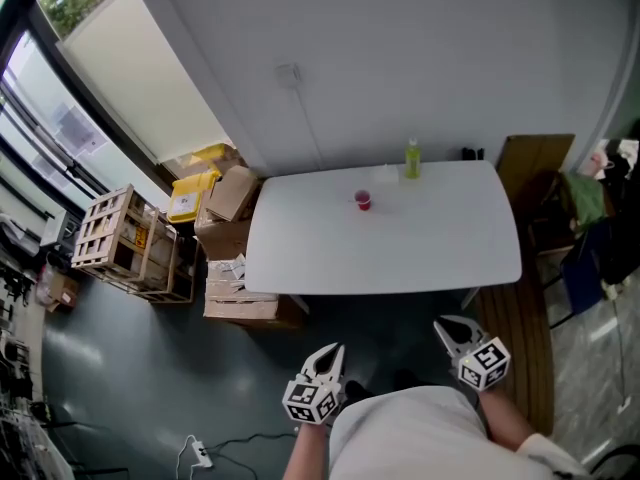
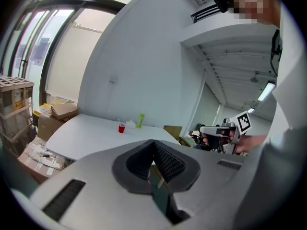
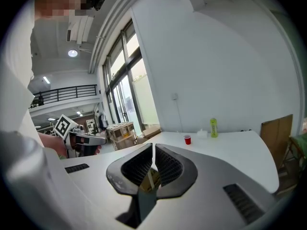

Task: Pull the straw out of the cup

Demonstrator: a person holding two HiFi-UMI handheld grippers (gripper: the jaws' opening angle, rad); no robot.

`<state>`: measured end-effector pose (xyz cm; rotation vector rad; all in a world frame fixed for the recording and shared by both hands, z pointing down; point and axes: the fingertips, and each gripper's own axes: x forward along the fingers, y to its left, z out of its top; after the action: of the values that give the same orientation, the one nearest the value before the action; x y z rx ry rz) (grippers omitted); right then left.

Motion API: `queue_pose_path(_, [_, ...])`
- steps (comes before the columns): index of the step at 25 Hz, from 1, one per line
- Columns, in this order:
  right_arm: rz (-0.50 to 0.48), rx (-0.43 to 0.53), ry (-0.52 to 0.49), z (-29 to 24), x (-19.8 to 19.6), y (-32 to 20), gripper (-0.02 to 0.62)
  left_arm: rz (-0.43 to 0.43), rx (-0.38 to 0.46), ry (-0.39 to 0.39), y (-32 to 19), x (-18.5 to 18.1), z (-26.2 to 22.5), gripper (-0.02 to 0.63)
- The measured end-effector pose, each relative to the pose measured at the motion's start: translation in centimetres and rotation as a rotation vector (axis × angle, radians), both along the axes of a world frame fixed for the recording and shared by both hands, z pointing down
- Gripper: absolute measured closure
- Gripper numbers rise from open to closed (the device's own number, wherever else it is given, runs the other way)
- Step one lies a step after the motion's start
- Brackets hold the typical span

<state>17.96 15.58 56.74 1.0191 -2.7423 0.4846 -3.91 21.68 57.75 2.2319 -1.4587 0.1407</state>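
Two grippers sit low in the head view, close to the person's body and well short of the surface (image 1: 400, 253). Left hand-held gripper (image 1: 333, 351) has its jaws closed tip to tip with nothing between them, seen plainly in its own view (image 2: 153, 142). Right hand-held gripper (image 1: 450, 326) is likewise closed and empty, tips meeting (image 3: 153, 146). Each gripper view catches the other gripper off to the side, held in a hand.

Dark floor lies between the person and the white surface. Left of the surface there are cardboard boxes (image 1: 232, 193) stacked on the floor and a wooden crate (image 1: 125, 243) further left.

Red cup (image 1: 363, 201) stands upright on the far half of the surface, near the wall edge, well apart from both grippers; also seen small in the gripper views (image 2: 121, 127) (image 3: 187, 139). Straw (image 2: 119, 121) sticks up out of the cup, leaning slightly. Green bottle (image 1: 412, 159) stands upright near the cup, closer to the wall, with a small white object (image 3: 201, 134) between them. Wooden board (image 1: 535, 163) leans at the far right corner.
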Motion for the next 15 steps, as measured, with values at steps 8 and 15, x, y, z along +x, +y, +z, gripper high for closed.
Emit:
queue_pose_path(8, [-0.006,-0.009,0.007,0.8,1.4,-0.7,0.552,-0.015,-0.016,0.005,-0.3,1.3,0.7,0.603])
queue_pose_path(15, [0.007,-0.015,0.016,1.7,1.0,-2.4,0.552,-0.004,-0.005,0.015,-2.5,0.8,0.6,0.603])
